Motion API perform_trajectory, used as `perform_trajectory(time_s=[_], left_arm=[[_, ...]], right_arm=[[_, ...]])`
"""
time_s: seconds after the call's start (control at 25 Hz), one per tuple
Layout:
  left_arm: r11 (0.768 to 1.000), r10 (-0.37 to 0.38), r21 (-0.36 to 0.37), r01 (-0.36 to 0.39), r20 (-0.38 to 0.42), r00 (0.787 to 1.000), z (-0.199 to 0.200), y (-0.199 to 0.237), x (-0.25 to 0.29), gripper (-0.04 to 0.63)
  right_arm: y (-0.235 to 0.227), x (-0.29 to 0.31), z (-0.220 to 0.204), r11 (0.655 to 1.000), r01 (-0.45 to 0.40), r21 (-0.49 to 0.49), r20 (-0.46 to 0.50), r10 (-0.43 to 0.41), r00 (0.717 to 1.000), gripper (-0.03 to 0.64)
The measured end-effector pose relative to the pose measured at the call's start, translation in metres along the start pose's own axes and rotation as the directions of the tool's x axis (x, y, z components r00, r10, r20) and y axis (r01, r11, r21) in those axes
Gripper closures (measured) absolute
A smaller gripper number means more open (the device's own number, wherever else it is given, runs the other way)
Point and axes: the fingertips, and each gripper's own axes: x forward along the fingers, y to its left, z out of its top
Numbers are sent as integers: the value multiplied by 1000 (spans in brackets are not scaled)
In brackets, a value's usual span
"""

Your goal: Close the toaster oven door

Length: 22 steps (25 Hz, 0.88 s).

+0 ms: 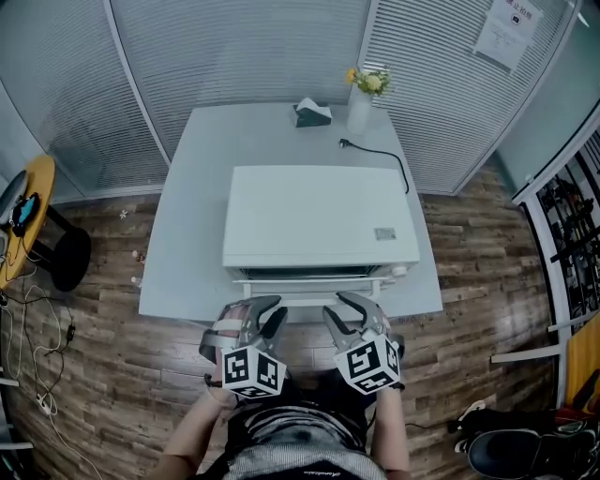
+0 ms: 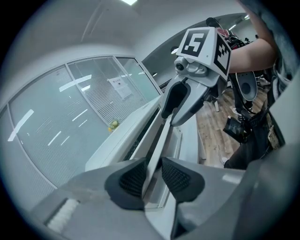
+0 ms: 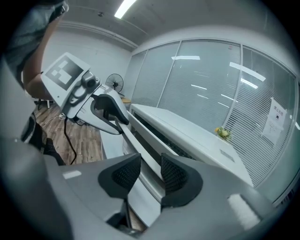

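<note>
White toaster oven (image 1: pixel 319 220) centred on pale grey worktop (image 1: pixel 187 234), front toward the person. Door (image 1: pixel 314 287) ajar, tilted out at its top. At door's free edge, left gripper (image 1: pixel 269 314) and right gripper (image 1: pixel 342 314). Left fingers (image 2: pixel 133 180) spread, edge between them, not clamped. Right fingers (image 3: pixel 174 176) likewise. Small label (image 1: pixel 384 233) on oven top and sheet (image 1: pixel 509 28) on partition (image 1: pixel 244 56): print illegible. Black-and-white square markers (image 1: pixel 253 372) on both grippers, no lettering.

Office or lab room. Evidence: glass partitions (image 1: pixel 75 112) backed by blinds (image 1: pixel 244 56); printed notice (image 1: pixel 509 28) stuck to one pane; wood-look floor (image 1: pixel 112 375); plain white table (image 1: pixel 183 253); loose cables (image 1: pixel 42 375) on floor; ceiling strip light (image 3: pixel 125 8); standing fan (image 3: pixel 114 83).
</note>
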Motion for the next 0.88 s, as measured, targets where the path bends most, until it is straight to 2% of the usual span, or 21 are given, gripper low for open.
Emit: perform_trajectory(time_s=[0.52, 0.88], left_arm=[[999, 38, -38, -37, 2, 999, 4, 22, 12, 485], [998, 20, -60, -19, 15, 1000, 4, 23, 14, 485]], right_arm=[[-20, 13, 12, 1000, -7, 22, 49, 6, 999, 480], [-22, 13, 14, 999, -12, 37, 64, 10, 998, 477]])
